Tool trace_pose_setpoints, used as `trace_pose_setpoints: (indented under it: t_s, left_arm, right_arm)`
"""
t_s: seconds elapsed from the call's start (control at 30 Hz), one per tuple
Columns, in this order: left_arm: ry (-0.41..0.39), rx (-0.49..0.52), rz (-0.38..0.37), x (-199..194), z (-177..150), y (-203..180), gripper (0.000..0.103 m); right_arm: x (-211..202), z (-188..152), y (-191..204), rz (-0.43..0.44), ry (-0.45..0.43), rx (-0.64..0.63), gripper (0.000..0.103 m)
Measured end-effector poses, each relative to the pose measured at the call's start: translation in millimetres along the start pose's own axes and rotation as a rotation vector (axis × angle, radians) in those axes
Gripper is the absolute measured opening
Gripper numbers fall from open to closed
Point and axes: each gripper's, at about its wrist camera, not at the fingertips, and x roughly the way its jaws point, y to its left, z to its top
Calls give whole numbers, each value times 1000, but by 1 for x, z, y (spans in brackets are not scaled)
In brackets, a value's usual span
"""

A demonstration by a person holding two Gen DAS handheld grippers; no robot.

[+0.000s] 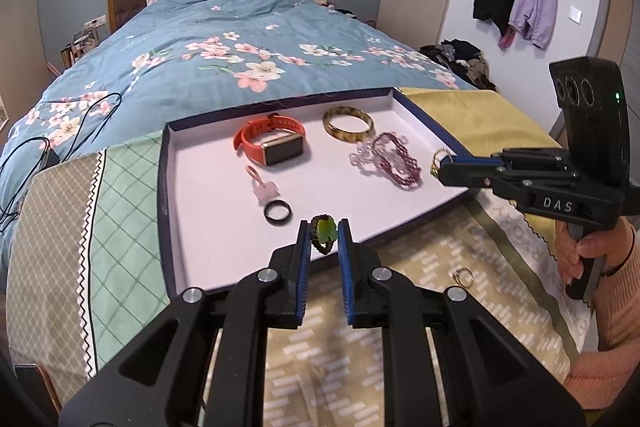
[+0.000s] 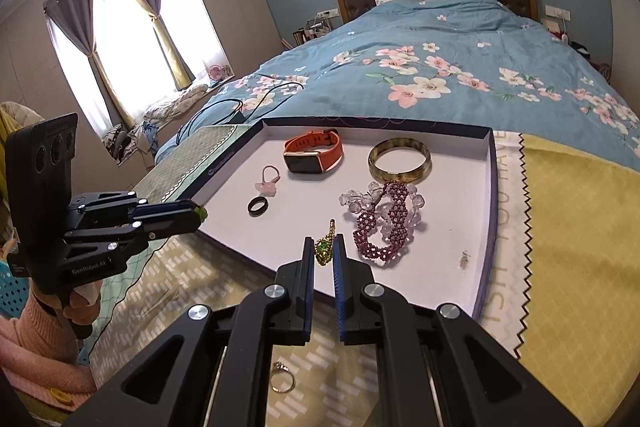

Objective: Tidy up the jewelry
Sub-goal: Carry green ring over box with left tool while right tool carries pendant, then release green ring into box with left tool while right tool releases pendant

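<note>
left wrist view shows the left gripper (image 1: 324, 233) with its jaws drawn narrow, the blue pads pinching a green stone on a dark braided cord (image 1: 323, 233) held over the near edge of the tray (image 1: 164, 163). right wrist view shows the right gripper (image 2: 323, 251) closed down even tighter on a small gold ring with a green stone (image 2: 325, 247), which hangs above the tray's white floor just beside the purple beaded bracelet (image 2: 384, 223).

outward from the left jaws, a black ring (image 1: 277, 212) lies on the tray just ahead, with a pink charm on a loop (image 1: 266, 189) touching it behind. farther back rest an orange-strapped watch (image 1: 272, 143) and an amber bangle (image 1: 348, 125), side by side and apart. a clear beaded bracelet (image 2: 360, 197) is tangled with the purple one. a tiny pale piece (image 2: 464, 259) lies alone near the tray's right wall; what it is i cannot tell.

outside the tray, a gold ring (image 1: 463, 275) sits on the patterned cloth (image 1: 420, 259) between the two grippers. a yellow cloth (image 2: 580, 247) lies to the right, and the bed with a blue floral quilt (image 1: 224, 43) stretches behind. a hand (image 1: 576, 255) in a pink sleeve grips the right handle.
</note>
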Motion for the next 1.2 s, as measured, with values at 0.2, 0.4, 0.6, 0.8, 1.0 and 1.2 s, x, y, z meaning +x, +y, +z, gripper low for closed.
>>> trace_pose_setpoints:
  t_s: [0.2, 0.4, 0.6, 0.8, 1.0, 1.2]
  left_arm:
    - [14, -19, 22, 13, 5, 7, 14]
    - [21, -31, 38, 23, 8, 11, 14]
    - [41, -42, 56, 34, 10, 17, 14]
    - [61, -45, 68, 45, 10, 19, 14]
    - [79, -53, 85, 55, 8, 20, 15]
    - [52, -58, 97, 46, 7, 22, 33]
  right_arm:
    - [8, 1, -5, 16, 14, 21, 7]
    - [14, 3, -7, 15, 29, 27, 8]
    - [21, 4, -10, 10, 48, 29, 8]
    - [28, 4, -12, 5, 69, 29, 8]
    - [33, 3, -15, -19, 81, 38, 12]
    - [24, 4, -21, -46, 50, 70, 21]
